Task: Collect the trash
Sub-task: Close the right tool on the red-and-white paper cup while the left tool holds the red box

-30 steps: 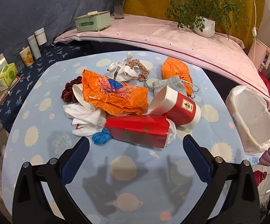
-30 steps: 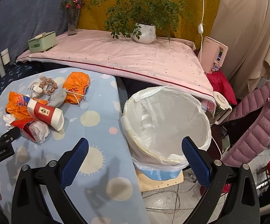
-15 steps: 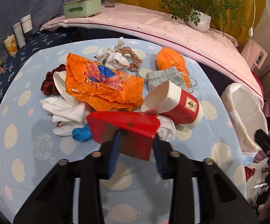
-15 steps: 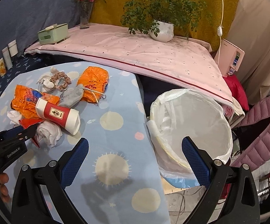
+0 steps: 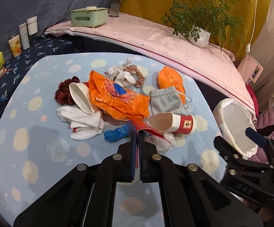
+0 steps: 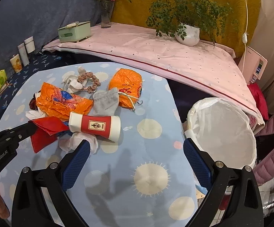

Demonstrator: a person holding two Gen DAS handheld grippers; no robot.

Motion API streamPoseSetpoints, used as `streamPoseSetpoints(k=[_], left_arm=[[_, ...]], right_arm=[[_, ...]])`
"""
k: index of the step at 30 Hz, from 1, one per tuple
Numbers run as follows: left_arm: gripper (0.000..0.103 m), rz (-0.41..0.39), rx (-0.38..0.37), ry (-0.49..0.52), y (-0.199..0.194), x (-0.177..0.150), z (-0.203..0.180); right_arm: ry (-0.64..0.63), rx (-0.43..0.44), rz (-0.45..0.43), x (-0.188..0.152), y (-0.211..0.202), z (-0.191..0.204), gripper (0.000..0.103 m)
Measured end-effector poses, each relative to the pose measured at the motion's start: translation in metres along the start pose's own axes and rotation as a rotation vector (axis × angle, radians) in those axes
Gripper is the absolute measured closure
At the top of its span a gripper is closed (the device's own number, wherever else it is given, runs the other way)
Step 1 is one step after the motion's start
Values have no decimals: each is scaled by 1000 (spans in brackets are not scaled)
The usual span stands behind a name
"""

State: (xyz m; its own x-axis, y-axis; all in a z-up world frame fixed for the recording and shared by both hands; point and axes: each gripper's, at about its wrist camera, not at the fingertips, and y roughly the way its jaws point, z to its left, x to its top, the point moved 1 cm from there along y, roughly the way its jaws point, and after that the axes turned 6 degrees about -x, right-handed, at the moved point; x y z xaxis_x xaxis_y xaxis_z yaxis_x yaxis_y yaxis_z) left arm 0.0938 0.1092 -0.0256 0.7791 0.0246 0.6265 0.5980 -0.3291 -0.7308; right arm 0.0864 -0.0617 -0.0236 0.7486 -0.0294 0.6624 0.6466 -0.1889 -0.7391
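Tablecloth (image 6: 150,185) lt blue w/ suns; pink shelf (image 6: 155,54) behind.

I am working in somebody's living space, a home. A pink quilted cover (image 6: 155,53) lies over a low ledge with a potted plant (image 6: 188,32), a vase of flowers (image 6: 106,17) and a green tissue box (image 6: 74,31). A puffy pink jacket (image 6: 273,132) is heaped beside a lined bin (image 6: 222,128).
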Motion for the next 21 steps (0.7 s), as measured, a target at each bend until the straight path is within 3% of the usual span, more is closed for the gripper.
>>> streamPoseSetpoints(k=[6, 15, 21], left_arm=[[102, -25, 6, -4, -12, 11, 10], [101, -48, 35, -4, -18, 24, 26], [102, -43, 31, 5, -16, 26, 27]], right_arm=[[5, 47, 9, 10, 7, 27, 9], [-32, 43, 42, 21, 35, 64, 18], [-34, 4, 88, 16, 53, 59, 37]])
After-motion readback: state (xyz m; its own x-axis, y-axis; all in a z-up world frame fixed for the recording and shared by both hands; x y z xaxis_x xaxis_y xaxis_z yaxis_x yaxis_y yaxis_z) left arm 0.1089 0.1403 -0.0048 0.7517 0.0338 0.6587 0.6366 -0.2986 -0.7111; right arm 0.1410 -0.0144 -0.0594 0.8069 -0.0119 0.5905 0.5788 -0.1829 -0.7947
